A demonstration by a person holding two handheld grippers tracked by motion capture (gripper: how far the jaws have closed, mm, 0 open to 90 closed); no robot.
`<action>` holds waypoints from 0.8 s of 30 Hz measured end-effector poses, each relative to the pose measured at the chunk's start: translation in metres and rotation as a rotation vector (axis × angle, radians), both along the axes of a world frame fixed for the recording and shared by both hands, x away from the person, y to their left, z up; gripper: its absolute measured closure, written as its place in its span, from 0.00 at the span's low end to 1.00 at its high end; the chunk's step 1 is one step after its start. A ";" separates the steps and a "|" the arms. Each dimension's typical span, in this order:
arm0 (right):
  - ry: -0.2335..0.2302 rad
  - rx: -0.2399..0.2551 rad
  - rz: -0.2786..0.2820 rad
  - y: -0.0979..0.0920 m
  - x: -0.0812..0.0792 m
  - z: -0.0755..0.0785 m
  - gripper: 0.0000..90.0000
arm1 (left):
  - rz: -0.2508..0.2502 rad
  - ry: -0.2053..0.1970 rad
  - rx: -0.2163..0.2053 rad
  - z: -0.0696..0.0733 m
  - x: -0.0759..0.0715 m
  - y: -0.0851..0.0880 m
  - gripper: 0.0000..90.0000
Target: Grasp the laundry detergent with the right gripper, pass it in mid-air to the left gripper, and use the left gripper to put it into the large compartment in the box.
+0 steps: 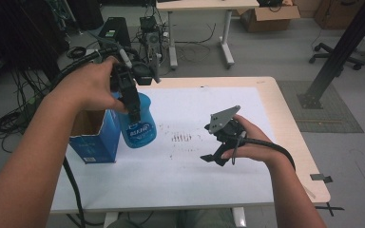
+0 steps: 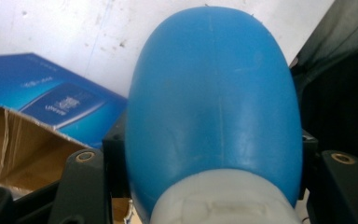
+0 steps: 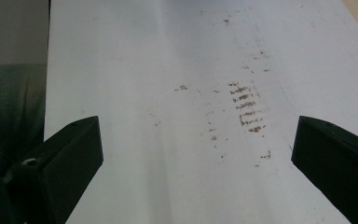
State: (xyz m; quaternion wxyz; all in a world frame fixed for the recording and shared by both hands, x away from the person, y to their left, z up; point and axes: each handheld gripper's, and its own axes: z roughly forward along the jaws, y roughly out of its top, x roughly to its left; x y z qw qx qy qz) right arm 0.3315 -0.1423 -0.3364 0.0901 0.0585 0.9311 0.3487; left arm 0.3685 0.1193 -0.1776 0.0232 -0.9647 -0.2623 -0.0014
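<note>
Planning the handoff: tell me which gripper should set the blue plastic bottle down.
Left. The left gripper is shut on the blue plastic bottle beside the blue cardboard box; the right gripper is open, apart.

The high view looks forward and down from above the person's side of the tabletop [image 1: 266, 95], taking in the whole white surface, all four edges and the floor beyond its far edge. The left gripper view sits very close behind the blue bottle [image 2: 214, 102] held in the left tongs [image 1: 132, 102], facing down past it toward the blue box [image 2: 56, 100] near the tabletop's left edge. The right gripper view looks along the right tongs [image 3: 196, 154], low over the tabletop's middle. It shares the brown smudges [image 3: 247, 107] with the high view [image 1: 181, 137]; bottle and box appear there too.
</note>
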 end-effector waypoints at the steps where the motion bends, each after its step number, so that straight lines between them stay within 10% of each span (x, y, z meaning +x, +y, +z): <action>1: 0.000 -0.005 0.000 0.000 0.000 0.001 0.02 | 0.016 -0.001 -0.002 0.001 0.001 0.000 0.43; 24: -0.007 -0.060 0.002 -0.005 0.002 0.009 0.03 | 0.404 -0.019 -0.041 0.039 0.021 0.025 0.43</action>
